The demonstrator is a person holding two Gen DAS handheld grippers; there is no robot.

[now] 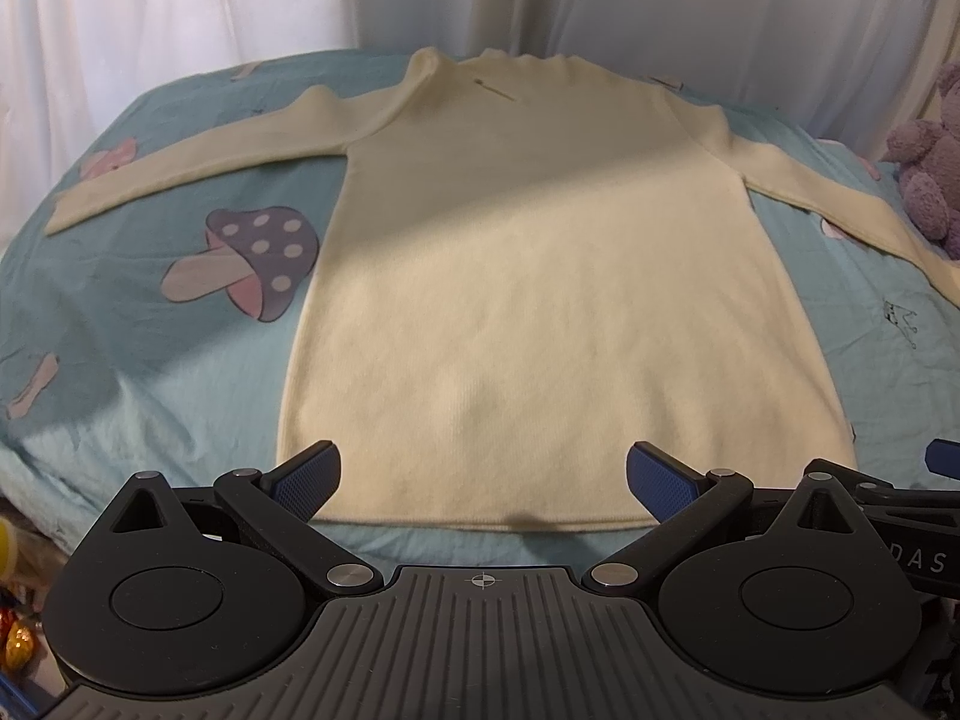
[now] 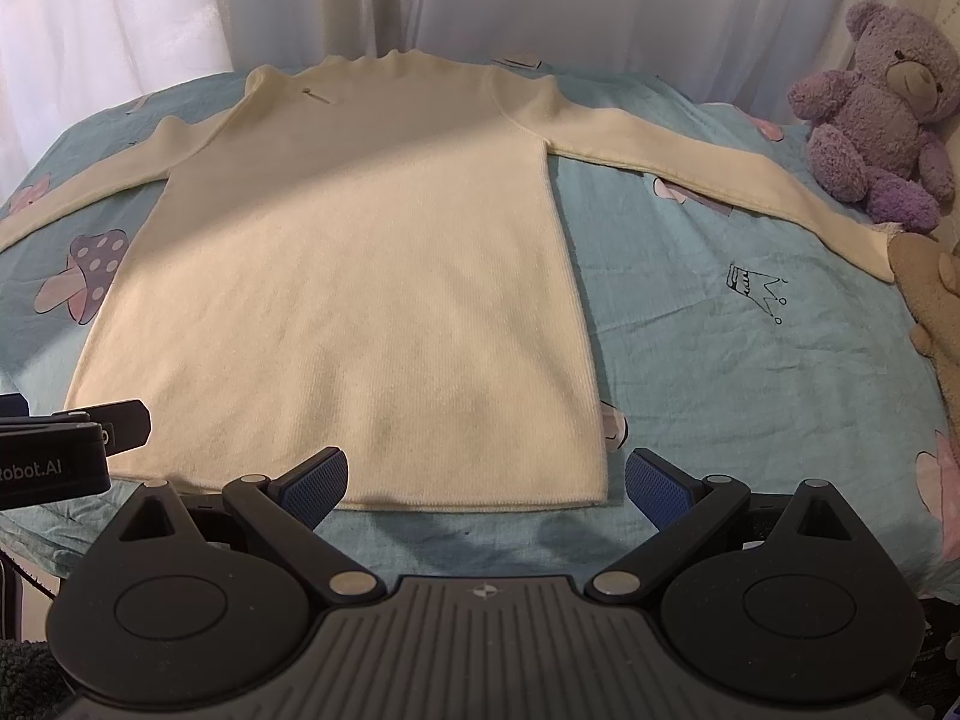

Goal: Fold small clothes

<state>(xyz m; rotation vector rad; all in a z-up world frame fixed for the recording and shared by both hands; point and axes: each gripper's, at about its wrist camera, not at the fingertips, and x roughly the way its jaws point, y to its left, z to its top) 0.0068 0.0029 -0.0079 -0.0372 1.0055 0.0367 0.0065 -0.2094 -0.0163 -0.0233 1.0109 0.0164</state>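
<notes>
On the mushroom-print bedsheet (image 1: 120, 324), cream sweater (image 1: 540, 300) flat, sleeves spread, left hand-held gripper (image 1: 483, 483) wide, right hand-held gripper (image 2: 486, 483) wide.

Sweater (image 2: 360, 276) lies flat on bed (image 2: 720, 360), sleeves spread; right tool (image 2: 486, 480) spread wide at hem.
</notes>
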